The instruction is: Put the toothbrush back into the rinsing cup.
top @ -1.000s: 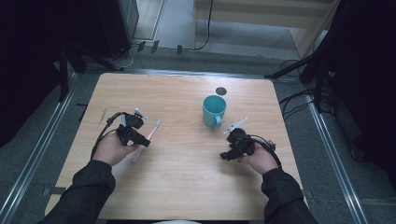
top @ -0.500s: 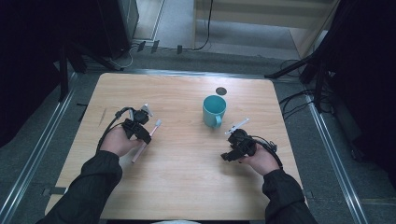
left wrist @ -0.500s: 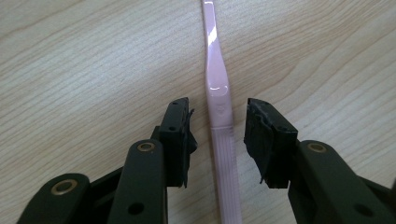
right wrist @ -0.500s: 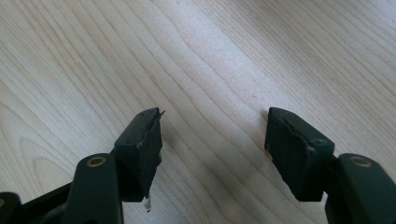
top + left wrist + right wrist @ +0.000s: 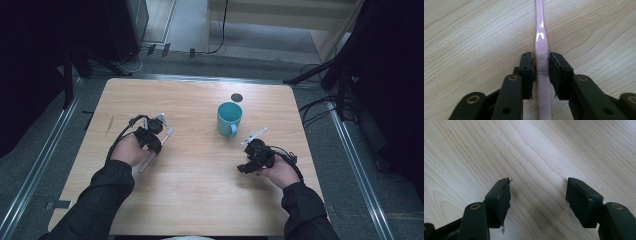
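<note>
The left tool (image 5: 541, 72) has its two black jaws drawn in narrow around the handle of a pink toothbrush (image 5: 541, 47), and they have just been closing on it. In the left gripper view the pads sit against both sides of the handle, which runs straight up between them and lies flat on the wooden counter (image 5: 474, 37). In the high view the left tool (image 5: 156, 131) is at the left half of the counter (image 5: 200, 200), with the toothbrush (image 5: 169, 132) poking out past it toward the middle.

The right tool (image 5: 538, 195) stands wide, with bare wood grain between its jaws and nothing in them. In the high view the right tool (image 5: 254, 146) rests low over the right side of the counter. A teal mug (image 5: 229, 118) stands upright between the two tools, nearer the right one, its handle turned toward the person. A small dark round spot (image 5: 236, 97) lies just beyond the mug.
</note>
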A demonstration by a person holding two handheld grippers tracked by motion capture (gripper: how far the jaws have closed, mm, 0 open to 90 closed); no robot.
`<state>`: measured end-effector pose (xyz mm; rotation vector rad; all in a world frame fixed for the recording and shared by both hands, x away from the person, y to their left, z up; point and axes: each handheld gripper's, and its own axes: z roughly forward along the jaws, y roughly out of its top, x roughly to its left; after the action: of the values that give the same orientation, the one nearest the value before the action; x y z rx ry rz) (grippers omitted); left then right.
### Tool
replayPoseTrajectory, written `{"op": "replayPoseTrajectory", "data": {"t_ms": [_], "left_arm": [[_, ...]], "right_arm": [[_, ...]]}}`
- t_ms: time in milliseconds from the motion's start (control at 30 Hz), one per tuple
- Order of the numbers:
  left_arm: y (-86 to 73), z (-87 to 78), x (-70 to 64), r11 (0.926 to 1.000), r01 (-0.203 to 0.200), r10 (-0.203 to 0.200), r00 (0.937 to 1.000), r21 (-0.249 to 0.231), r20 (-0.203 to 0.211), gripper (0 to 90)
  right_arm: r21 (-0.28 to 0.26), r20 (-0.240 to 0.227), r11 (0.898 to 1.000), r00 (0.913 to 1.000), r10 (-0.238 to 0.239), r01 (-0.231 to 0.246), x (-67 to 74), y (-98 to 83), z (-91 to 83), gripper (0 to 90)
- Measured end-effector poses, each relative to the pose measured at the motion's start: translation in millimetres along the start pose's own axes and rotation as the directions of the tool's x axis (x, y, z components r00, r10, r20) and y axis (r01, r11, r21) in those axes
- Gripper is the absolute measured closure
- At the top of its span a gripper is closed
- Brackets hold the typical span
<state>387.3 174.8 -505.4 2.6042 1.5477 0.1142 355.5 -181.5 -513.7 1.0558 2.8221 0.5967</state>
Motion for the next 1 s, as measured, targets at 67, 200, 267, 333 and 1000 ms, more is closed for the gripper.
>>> {"op": "replayPoseTrajectory", "data": {"t_ms": [67,200,267,333,1000], "left_arm": [[0.4,-0.3,-0.2,1.0000,-0.004,0.004,1.0000,0.006,0.001,75.2],[0.5,-0.2,-0.6,1.0000,-0.005,0.005,1.0000,0.006,-0.001,77.7],[0.7,-0.3,0.1,1.0000,-0.005,0.005,1.0000,0.008,0.004,78.2],[1.0,-0.4,0.3,0.9999,-0.005,0.005,1.0000,0.011,0.005,78.4],[3.5,-13.9,7.2,0.9993,0.025,-0.023,0.9961,-0.026,0.085,78.8]], "right_arm": [[-0.002,0.003,1.000,1.0000,-0.003,0.003,0.3,0.2,0.2,36.2],[0.003,0.010,1.000,0.9999,-0.010,0.010,1.4,0.5,0.5,36.1],[0.003,0.011,1.000,0.9999,-0.011,0.011,1.4,0.6,0.5,36.2],[0.003,0.010,1.000,0.9999,-0.010,0.010,1.3,0.6,0.5,36.2],[0.001,0.007,1.000,0.9999,-0.013,0.013,0.0,0.9,0.7,36.2]]}}
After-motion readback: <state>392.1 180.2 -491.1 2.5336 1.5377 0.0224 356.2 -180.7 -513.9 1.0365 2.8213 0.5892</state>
